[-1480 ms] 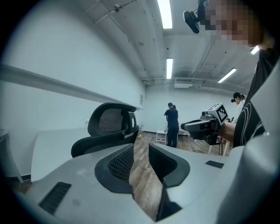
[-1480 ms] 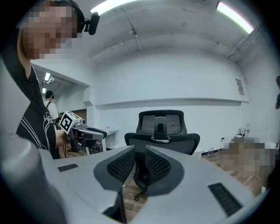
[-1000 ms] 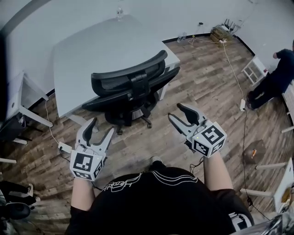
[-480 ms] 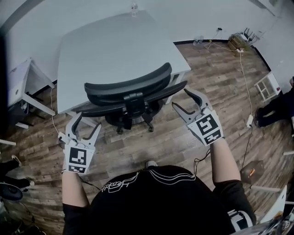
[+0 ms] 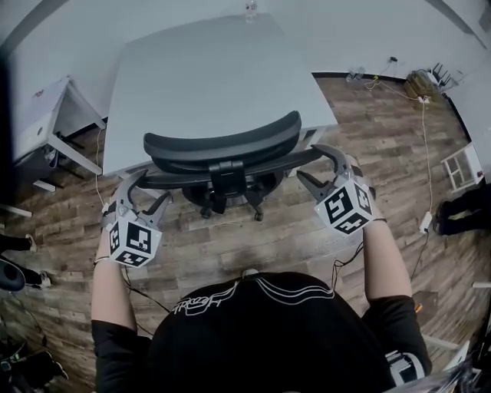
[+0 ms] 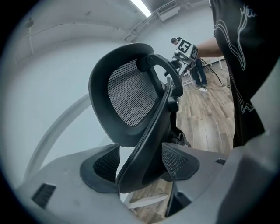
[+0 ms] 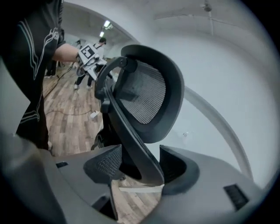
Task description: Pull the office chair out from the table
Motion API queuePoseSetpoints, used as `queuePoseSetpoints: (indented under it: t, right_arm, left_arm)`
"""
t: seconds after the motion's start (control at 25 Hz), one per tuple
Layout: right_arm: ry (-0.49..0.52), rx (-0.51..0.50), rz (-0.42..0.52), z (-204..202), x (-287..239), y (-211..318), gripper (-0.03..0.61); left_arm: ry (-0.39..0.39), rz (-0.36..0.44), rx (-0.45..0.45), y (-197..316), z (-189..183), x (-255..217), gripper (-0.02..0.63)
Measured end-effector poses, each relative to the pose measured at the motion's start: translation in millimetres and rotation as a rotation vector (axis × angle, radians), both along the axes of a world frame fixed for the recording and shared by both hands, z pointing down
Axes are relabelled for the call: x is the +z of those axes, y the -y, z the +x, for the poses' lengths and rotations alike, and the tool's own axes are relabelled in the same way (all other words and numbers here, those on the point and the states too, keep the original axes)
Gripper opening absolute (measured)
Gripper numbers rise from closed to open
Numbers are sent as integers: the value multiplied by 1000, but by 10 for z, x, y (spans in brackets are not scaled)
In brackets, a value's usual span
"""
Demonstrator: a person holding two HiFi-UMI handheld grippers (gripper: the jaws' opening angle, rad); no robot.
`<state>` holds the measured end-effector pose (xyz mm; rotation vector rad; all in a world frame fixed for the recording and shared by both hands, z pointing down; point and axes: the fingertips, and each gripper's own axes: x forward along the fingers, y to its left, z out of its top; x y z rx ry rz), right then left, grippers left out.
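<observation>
A black mesh-backed office chair (image 5: pixel 222 142) stands tucked against the grey table (image 5: pixel 207 69). My left gripper (image 5: pixel 146 193) is at the left end of the chair's lower back frame, and my right gripper (image 5: pixel 313 163) is at its right end. In the left gripper view the dark frame edge (image 6: pixel 140 166) lies between the jaws of the left gripper (image 6: pixel 144 164). The right gripper view shows the other edge (image 7: pixel 144 166) inside the right gripper (image 7: pixel 140 164). Both pairs of jaws have just been opening. They stand wide, and the pads do not press on the frame.
A white desk (image 5: pixel 46 123) stands to the left of the table. Cables (image 5: pixel 399 77) and a white rack (image 5: pixel 464 165) lie on the wood floor at the right. Part of a person (image 5: pixel 468 211) shows at the right edge. A bottle (image 5: pixel 251 9) stands on the table's far edge.
Both grippers have moved forward and outward to the ends of the chair's back frame, which now lies between their jaws. The right gripper has rolled. The chair has not moved from the table.
</observation>
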<state>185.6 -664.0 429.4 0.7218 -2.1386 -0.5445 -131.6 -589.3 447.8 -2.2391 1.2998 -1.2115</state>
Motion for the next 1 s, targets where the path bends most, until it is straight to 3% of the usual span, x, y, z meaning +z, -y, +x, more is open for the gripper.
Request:
queuePoseSetpoints:
  t: [0.16, 0.48, 0.6, 0.8, 1.0]
  right_arm:
    - [-129, -31, 64, 22, 137, 81, 273]
    - [-206, -51, 113, 14, 228, 224, 272]
    - [-270, -73, 163, 34, 249, 254, 269]
    - [-323, -97, 179, 36, 256, 277, 241]
    - [-309, -93, 163, 40, 262, 263, 239]
  left_arm:
    - [137, -7, 16, 47, -71, 148, 279]
    - [270, 5, 28, 90, -113, 205, 274]
    - [304, 35, 30, 122, -133, 185, 219]
    - [294, 24, 22, 139, -143, 190, 213]
    - [267, 14, -12, 130, -145, 195, 213]
